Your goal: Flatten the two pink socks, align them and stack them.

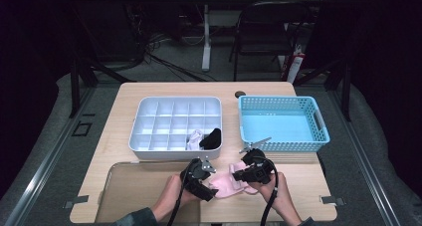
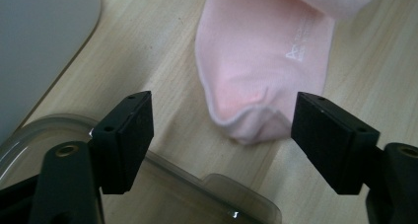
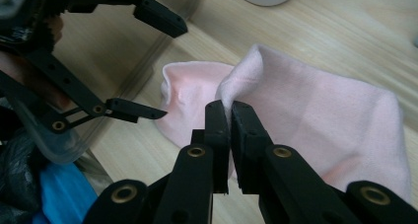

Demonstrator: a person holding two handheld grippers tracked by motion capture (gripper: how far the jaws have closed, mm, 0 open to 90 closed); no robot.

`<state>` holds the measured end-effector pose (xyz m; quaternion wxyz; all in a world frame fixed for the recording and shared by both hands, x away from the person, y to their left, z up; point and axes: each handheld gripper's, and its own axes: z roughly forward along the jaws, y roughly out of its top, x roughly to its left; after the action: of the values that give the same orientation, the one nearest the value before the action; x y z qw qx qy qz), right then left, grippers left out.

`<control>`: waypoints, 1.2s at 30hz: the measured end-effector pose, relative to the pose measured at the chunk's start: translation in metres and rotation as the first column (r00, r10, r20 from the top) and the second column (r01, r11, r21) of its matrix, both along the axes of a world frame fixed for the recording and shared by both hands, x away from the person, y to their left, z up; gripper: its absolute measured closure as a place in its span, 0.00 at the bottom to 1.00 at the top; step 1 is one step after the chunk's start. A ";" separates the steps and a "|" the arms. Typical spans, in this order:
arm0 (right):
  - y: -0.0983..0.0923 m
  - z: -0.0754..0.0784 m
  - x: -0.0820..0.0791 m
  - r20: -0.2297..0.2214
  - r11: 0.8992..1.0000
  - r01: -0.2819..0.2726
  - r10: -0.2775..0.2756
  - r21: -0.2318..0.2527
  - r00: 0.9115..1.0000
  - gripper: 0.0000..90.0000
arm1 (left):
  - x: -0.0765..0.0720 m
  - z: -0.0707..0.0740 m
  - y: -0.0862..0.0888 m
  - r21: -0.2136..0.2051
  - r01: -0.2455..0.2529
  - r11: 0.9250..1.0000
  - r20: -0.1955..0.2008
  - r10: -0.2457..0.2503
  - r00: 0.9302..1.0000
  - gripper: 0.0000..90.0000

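Tabletop: light wooden table (image 1: 149, 89); soft pink cotton sock (image 1: 225, 184) near front edge, half hidden by grippers.
Right gripper (image 3: 229, 110): clamped on sock fold.
Left gripper (image 2: 222, 130): jaws apart, astride sock's end, not touching.

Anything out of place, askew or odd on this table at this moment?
Nothing much. The pink sock lies crumpled on the table, one fold pinched up by the right gripper. A metal piece lies loose beside the blue basket, partly over its front rim. I cannot tell what it is.

white divided tray (image 1: 149, 136), blue basket (image 1: 318, 136), clear lid (image 1: 129, 191).
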<state>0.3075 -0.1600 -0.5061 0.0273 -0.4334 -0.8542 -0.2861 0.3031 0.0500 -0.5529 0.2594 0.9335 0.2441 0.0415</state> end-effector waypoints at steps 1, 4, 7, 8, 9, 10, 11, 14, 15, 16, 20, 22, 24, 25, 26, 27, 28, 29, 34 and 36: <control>0.002 0.001 0.000 0.002 1.000 -0.011 0.011 -0.012 1.000 0.96 | 0.000 0.000 0.000 0.003 0.004 1.000 0.000 -0.004 1.000 0.31; 0.004 0.004 -0.002 0.008 1.000 -0.019 0.019 -0.012 1.000 0.96 | -0.001 -0.002 -0.001 0.013 0.018 1.000 -0.012 -0.018 1.000 0.45; -0.001 0.007 -0.003 0.009 1.000 -0.009 0.010 -0.013 1.000 0.96 | -0.002 -0.003 -0.002 0.027 0.023 0.999 -0.015 -0.022 1.000 0.58; -0.003 0.007 -0.003 0.011 1.000 -0.002 0.002 -0.002 1.000 0.96 | -0.001 -0.003 -0.002 0.028 0.026 0.999 -0.016 -0.025 1.000 0.61; -0.006 0.007 -0.003 0.013 1.000 0.007 -0.006 -0.007 1.000 0.96 | -0.001 -0.004 -0.003 0.022 0.025 0.999 -0.020 -0.024 1.000 0.65; -0.009 0.007 -0.002 0.005 1.000 0.014 -0.014 -0.007 1.000 0.96 | -0.001 -0.004 -0.004 0.014 0.027 1.000 -0.019 -0.027 0.999 0.69; -0.012 0.007 -0.002 0.007 1.000 0.022 -0.022 -0.007 1.000 0.96 | -0.001 -0.004 -0.005 0.016 0.029 0.999 -0.013 -0.029 1.000 0.74; -0.020 0.008 -0.003 0.011 0.999 0.046 -0.047 0.008 0.999 0.96 | -0.001 -0.004 -0.010 0.010 0.033 0.999 -0.003 -0.033 0.999 0.80; -0.022 0.010 -0.003 0.015 0.999 0.048 -0.048 0.005 0.999 0.96 | 0.000 -0.005 -0.010 0.007 0.034 0.999 -0.002 -0.034 0.999 0.82; -0.023 0.012 -0.004 0.020 0.999 0.051 -0.052 0.018 0.998 0.96 | 0.000 -0.005 -0.010 0.006 0.031 1.000 -0.002 -0.031 1.000 0.83; -0.017 0.022 -0.007 0.056 0.999 0.039 -0.041 0.037 0.998 0.96 | 0.002 -0.005 -0.009 -0.004 0.025 1.000 -0.004 -0.025 1.000 0.83; -0.011 0.023 -0.007 0.061 0.999 0.021 -0.022 0.029 0.998 0.96 | 0.002 -0.005 -0.009 -0.004 0.027 1.000 -0.005 -0.027 1.000 0.83; -0.003 0.021 -0.006 0.056 1.000 0.005 -0.007 0.025 0.998 0.96 | 0.003 -0.006 -0.009 -0.011 0.028 1.000 -0.007 -0.028 1.000 0.83; 0.001 0.020 -0.006 0.054 1.000 -0.003 0.002 0.025 0.999 0.96 | 0.004 -0.006 -0.009 -0.013 0.026 1.000 -0.009 -0.026 1.000 0.83; 0.004 0.019 -0.005 0.055 1.000 -0.011 0.009 0.022 0.998 0.96 | 0.004 -0.006 -0.009 -0.014 0.027 1.000 -0.009 -0.028 1.000 0.83; 0.007 0.018 -0.005 0.055 1.000 -0.015 0.014 0.024 0.998 0.96 | 0.004 -0.006 -0.009 -0.015 0.029 0.999 -0.008 -0.029 1.000 0.82; 0.009 0.017 -0.005 0.055 1.000 -0.020 0.019 0.020 0.998 0.96 | 0.005 -0.006 -0.008 -0.018 0.030 0.999 -0.011 -0.030 0.999 0.82; 0.011 0.016 -0.004 0.055 1.000 -0.019 0.018 0.024 0.998 0.96 | 0.005 -0.006 -0.008 -0.019 0.029 0.999 -0.012 -0.030 0.999 0.82; 0.018 0.007 0.001 0.040 0.999 -0.031 0.030 0.020 0.999 0.96 | 0.007 -0.007 -0.007 -0.027 0.028 0.999 -0.015 -0.029 0.999 0.78; 0.020 0.003 0.002 0.028 0.999 -0.029 0.028 0.028 0.999 0.95 | 0.008 -0.007 -0.007 -0.029 0.028 0.999 -0.017 -0.029 0.999 0.75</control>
<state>0.3097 -0.1396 -0.5034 0.0259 -0.4167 -0.8564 -0.3037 0.3113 0.0434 -0.5598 0.2715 0.9333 0.2334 0.0263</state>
